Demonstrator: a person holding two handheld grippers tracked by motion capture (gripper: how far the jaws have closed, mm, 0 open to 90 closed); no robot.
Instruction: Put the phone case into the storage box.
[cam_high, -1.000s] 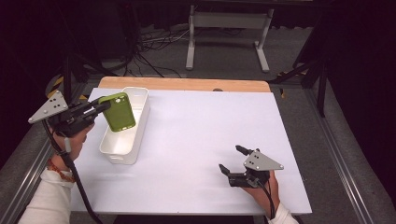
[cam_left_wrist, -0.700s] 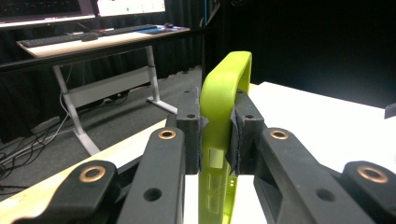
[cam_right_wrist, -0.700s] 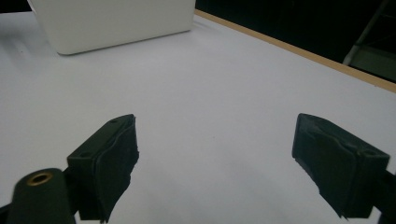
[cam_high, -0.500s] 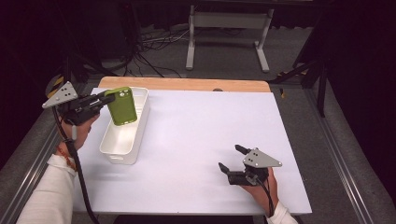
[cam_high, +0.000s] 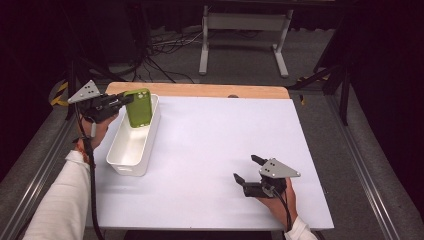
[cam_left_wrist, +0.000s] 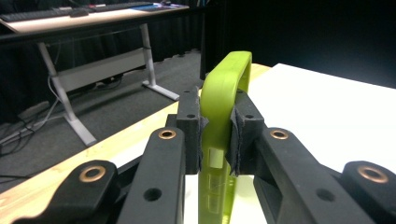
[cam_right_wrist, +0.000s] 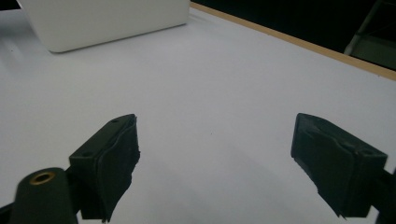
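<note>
While the left hand-held gripper (cam_high: 121, 101) carries it, the green phone case (cam_high: 138, 107) hangs above the far end of the white bin (cam_high: 116, 163), clear of its floor as far as the high view lets me judge.

Landmark: the white bin, at the left side of the bench (cam_high: 210, 150); all places below are told from it.

Case, place: over the bin's far end, roughly upright, its top edge level with the bin's far rim in the high view.

Case, handling: likely light and somewhat flexible, a thin shell with rounded corners; smooth sides that could slip if the squeeze is weak; not fragile, though a hard pinch may bow it.

Case, where to hold: across its thin dimension on one long edge, as the left gripper view shows the pads (cam_left_wrist: 194, 135) doing now on the green phone case (cam_left_wrist: 223, 93); a hold nearer the middle of the edge would keep it from swinging.

Left hand-held gripper: closed on the case, one pad on each face, reaching in from the bin's left side.

Right hand-held gripper (cam_high: 246, 170): jaws spread wide, holding nothing, resting low on the bench well to the right of the bin and nearer the person; in its own view the right hand-held gripper (cam_right_wrist: 215, 163) faces bare bench with the bin (cam_right_wrist: 107, 21) far off.

Change from the earlier frames: the case and left gripper have moved from over the bin's middle toward its far end, and the case stands more upright; the right gripper has stayed put.
</note>
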